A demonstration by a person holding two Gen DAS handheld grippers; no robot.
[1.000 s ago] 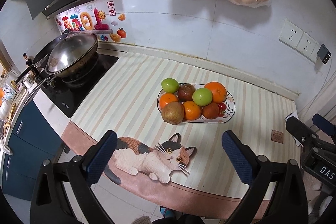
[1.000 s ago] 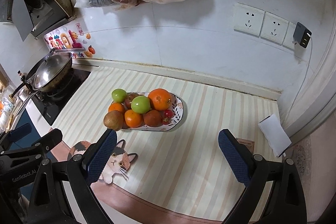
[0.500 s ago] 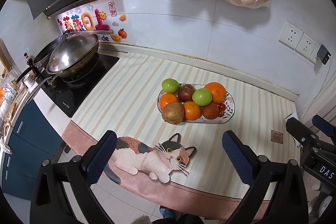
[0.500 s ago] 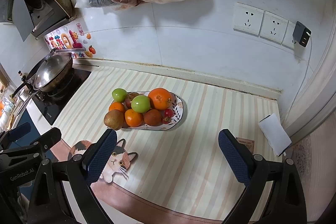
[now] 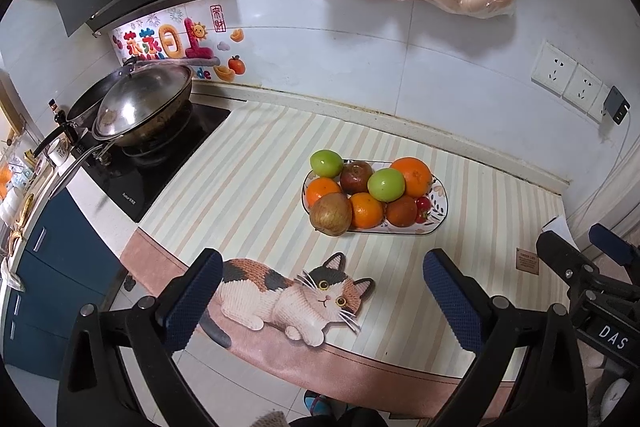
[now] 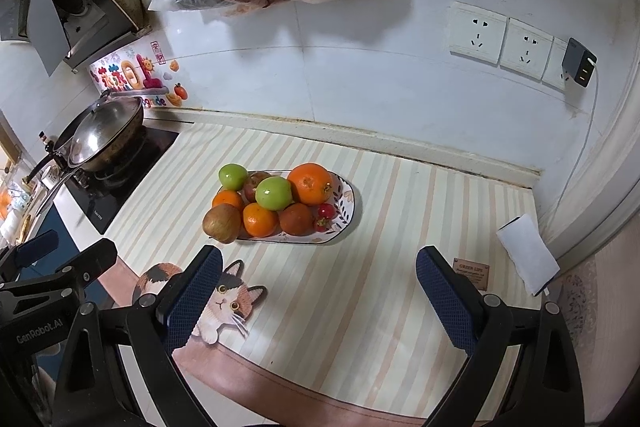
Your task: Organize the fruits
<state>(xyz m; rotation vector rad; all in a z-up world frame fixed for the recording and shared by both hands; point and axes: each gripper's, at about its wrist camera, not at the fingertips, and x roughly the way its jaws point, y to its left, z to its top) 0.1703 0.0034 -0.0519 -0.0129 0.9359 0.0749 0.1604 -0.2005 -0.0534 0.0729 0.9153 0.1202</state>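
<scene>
Fruit [image 5: 370, 193] is sitting piled on the plate [image 5: 438, 215] on the striped worktop [image 5: 256, 187]. Left gripper [image 5: 320, 297] and right gripper [image 6: 320, 297] are hovering near the plate, jaws apart, gripping nothing.

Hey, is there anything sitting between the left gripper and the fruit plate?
Nothing visible. Between the left gripper and the fruit plate lies only the flat striped mat with its printed cat. The jaws are open and empty.
</scene>
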